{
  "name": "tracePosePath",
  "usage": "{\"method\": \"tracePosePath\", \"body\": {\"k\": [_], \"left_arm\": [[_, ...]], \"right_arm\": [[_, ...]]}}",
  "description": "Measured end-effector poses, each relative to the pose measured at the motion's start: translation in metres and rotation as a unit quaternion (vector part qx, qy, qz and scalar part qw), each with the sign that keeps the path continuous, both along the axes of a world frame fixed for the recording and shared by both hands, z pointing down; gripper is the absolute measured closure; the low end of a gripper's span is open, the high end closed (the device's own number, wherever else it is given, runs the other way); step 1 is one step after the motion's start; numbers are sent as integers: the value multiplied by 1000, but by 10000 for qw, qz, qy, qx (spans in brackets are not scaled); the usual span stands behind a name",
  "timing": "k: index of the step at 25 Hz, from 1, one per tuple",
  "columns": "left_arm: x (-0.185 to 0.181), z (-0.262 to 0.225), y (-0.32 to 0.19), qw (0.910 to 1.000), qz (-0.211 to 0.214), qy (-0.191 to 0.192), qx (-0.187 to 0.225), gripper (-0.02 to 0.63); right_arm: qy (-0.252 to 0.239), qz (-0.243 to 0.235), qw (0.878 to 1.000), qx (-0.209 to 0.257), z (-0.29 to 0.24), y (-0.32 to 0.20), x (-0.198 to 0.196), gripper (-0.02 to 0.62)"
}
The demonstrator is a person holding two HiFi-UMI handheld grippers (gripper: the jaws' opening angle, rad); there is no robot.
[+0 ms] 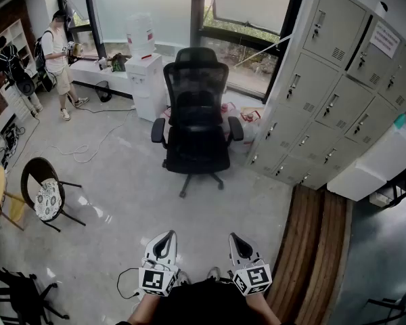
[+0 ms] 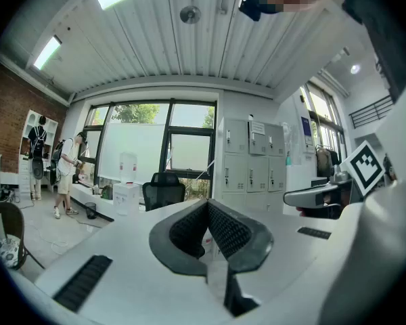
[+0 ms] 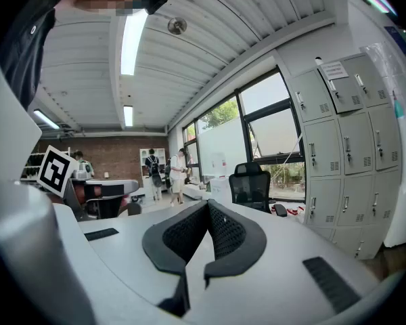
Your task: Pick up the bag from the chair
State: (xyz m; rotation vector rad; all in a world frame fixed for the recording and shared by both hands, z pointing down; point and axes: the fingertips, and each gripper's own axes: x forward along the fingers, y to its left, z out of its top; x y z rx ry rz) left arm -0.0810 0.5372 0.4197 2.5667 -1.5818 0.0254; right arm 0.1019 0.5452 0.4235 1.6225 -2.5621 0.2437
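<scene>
Bag not distinguishable on black mesh office chair; likely soft, I'd take a top handle. Both my left gripper and right gripper are clenched, empty.

The left gripper and right gripper are held low and close in front of the body. They sit side by side without touching, both pointing forward with their tips angled slightly toward each other and each marker cube facing up toward the head. Bare forearms come up from the bottom edge behind them, tucked in at either side of the dark torso. In each gripper's own view the two ribbed black pads meet at their tips, the jaws together with nothing between them.
</scene>
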Motion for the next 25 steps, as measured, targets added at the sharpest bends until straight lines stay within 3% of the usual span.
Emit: {"method": "tracePosePath", "body": {"k": [13, 25], "left_arm": [[13, -3, 2, 10000, -4, 14, -27, 609], [54, 1, -1, 9997, -194, -72, -90, 609]], "right_arm": [[-85, -52, 9999, 41, -2, 4, 10, 597], [-114, -258, 9996, -49, 9, -6, 50, 597]]}}
